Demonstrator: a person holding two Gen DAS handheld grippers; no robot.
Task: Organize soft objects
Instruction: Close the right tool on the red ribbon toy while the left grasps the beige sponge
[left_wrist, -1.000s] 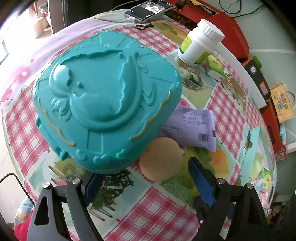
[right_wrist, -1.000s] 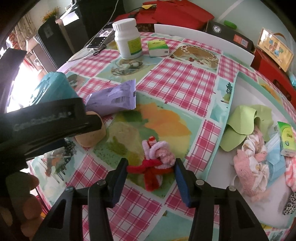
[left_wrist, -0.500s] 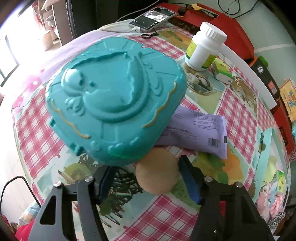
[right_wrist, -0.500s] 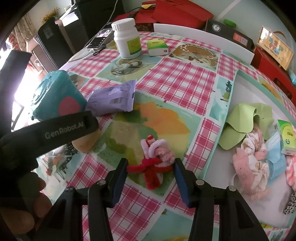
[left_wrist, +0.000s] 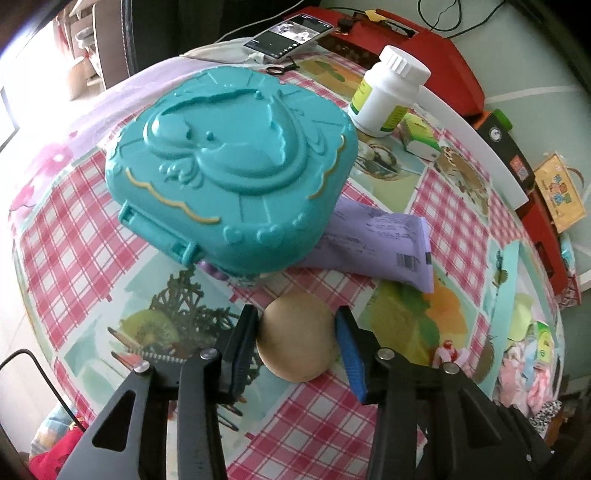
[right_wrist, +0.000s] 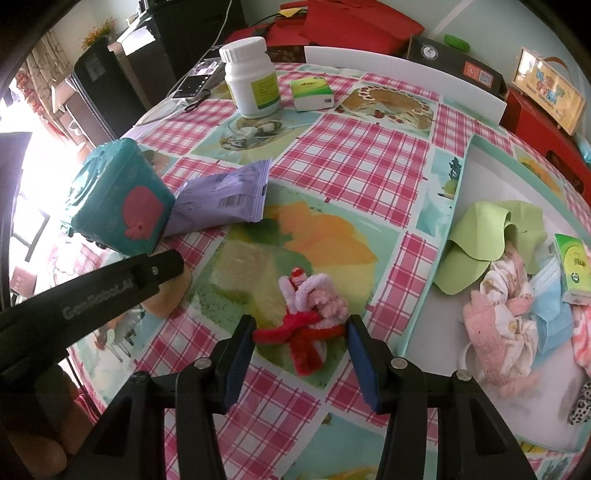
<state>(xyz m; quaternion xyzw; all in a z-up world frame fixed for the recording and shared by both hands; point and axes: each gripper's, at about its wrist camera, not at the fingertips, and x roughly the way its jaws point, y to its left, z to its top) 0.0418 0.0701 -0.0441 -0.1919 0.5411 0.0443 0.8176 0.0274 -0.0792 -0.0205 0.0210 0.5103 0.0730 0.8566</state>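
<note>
A round tan puff (left_wrist: 297, 345) lies on the checked tablecloth, just in front of a teal case. My left gripper (left_wrist: 295, 325) straddles it; its jaws are closing and both blue pads touch the puff's sides. A pink and red pipe-cleaner toy (right_wrist: 314, 299) lies on the cloth between the pads of my right gripper (right_wrist: 300, 328), which is shut on the ends of its red strand. To the right, a white tray (right_wrist: 480, 162) holds a green cloth (right_wrist: 480, 236), pink fabric (right_wrist: 491, 321) and a blue mask (right_wrist: 554, 314).
The teal plastic case (left_wrist: 229, 162) stands close behind the puff, resting partly on a purple packet (left_wrist: 376, 236). Farther back are a white bottle (left_wrist: 388, 96), a small green box (right_wrist: 312, 94) and a phone (left_wrist: 288, 35). Red boxes line the table's far edge.
The left gripper's jaws have narrowed from wide apart until they meet the tan puff, and it has shifted so the puff sits between them. The right gripper and the toy have stayed put.
</note>
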